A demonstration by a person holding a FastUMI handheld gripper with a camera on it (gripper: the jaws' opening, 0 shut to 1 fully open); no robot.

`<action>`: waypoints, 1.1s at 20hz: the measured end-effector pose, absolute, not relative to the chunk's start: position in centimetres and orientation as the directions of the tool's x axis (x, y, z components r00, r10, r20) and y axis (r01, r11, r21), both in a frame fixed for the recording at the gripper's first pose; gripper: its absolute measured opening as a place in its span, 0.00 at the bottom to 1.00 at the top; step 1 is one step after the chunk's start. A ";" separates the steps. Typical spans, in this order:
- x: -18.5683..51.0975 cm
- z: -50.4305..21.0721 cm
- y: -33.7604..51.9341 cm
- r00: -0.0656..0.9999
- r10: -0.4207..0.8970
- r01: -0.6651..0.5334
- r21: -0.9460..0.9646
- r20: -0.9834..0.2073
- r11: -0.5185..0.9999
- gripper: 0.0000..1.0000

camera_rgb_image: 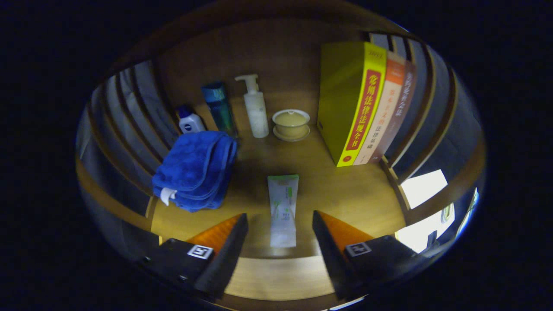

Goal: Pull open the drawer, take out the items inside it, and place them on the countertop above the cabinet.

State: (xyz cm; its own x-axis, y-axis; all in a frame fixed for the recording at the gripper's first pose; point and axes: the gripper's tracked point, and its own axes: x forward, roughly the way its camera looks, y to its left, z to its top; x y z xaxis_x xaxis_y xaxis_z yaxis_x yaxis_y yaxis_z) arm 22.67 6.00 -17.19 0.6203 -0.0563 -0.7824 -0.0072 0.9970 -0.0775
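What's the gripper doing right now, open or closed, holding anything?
Gripper: open and holding nothing; the white and green tube lies on the wooden surface between its fingers, neither finger touching it.

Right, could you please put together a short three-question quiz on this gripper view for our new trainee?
1. True or false: the gripper is shut on the tube.
2. Which item stands between the pump bottle and the upright books? A) the lidded cup B) the blue towel C) the small white bottle
3. Fill in: the tall blue bottle stands just behind the folded ____.

Key:
1. False: the fingers are open, with the tube lying flat on the wooden surface between them, untouched.
2. A.
3. Towel.
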 end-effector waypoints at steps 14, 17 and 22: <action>-0.9 -11.0 7.4 0.855 0.029 -0.042 -0.014 -0.518 0.999 0.99; -4.4 -12.7 6.7 0.874 0.044 -0.072 -0.040 -0.484 0.997 0.99; -8.7 -18.0 6.3 0.856 0.054 -0.093 -0.049 -0.515 0.994 0.99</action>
State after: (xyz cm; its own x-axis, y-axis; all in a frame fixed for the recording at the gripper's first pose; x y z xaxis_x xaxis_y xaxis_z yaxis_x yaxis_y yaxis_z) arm -8.69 6.25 -18.02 0.8556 0.0543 -0.5148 -0.0929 0.9945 -0.0494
